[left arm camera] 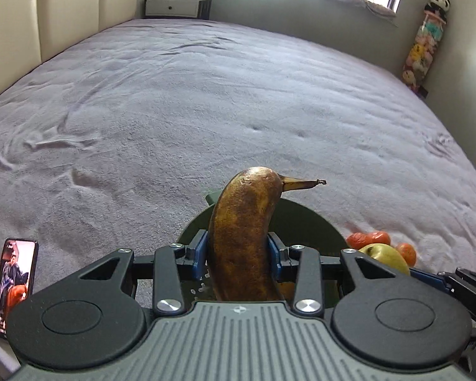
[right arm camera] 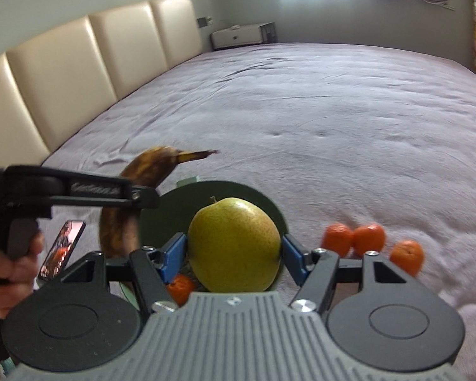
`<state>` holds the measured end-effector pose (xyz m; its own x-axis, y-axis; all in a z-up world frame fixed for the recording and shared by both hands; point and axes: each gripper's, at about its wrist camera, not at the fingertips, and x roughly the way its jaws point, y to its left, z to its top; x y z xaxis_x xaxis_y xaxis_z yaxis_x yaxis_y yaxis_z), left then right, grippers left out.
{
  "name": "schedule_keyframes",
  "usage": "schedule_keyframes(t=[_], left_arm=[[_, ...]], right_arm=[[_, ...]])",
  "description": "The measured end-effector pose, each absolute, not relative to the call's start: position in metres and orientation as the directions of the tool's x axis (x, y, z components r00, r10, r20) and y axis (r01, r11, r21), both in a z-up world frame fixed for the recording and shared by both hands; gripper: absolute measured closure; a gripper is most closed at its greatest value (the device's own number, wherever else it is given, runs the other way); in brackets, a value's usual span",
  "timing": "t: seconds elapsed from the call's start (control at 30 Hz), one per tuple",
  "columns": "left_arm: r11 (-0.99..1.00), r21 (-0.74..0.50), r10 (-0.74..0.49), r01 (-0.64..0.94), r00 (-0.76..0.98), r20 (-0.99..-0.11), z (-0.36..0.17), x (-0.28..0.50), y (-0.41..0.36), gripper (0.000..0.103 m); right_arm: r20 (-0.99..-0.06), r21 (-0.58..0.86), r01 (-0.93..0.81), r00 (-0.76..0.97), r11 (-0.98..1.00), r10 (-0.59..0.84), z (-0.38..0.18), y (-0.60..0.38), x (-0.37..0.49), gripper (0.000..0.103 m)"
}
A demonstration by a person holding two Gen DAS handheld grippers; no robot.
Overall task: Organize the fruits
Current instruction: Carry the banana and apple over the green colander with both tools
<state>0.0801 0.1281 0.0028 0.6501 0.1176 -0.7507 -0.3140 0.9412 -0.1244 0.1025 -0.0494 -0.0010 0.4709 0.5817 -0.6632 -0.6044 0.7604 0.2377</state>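
Note:
My left gripper is shut on a brown overripe banana, held upright over a dark green plate on the bed. The banana also shows in the right wrist view, with the left gripper's arm across it. My right gripper is shut on a yellow-green pear, held above the same plate. The pear shows at the right of the left wrist view. One tangerine lies in the plate below the pear.
Three tangerines lie on the grey bedspread right of the plate; they also show in the left wrist view. A phone with a lit screen lies at the left. A cream headboard runs along the left, a nightstand stands beyond.

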Motion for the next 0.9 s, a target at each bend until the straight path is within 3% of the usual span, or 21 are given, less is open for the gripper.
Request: schedule_keyframes(t=[0.6, 0.9], left_arm=[[0.963, -0.062, 0.089, -0.262, 0.527, -0.845, -0.045, 0.104, 0.129, 0.059], [0.973, -0.03, 0.086, -0.229, 0.48, -0.873, -0.059, 0.107, 0.122, 0.059]], right_arm=[[-0.777, 0.237, -0.682, 0.295, 0.692, 0.557, -0.049, -0.017, 0.116, 0.04], [-0.807, 0.193, -0.695, 0.29, 0.693, 0.515, -0.059, -0.012, 0.118, 0.04]])
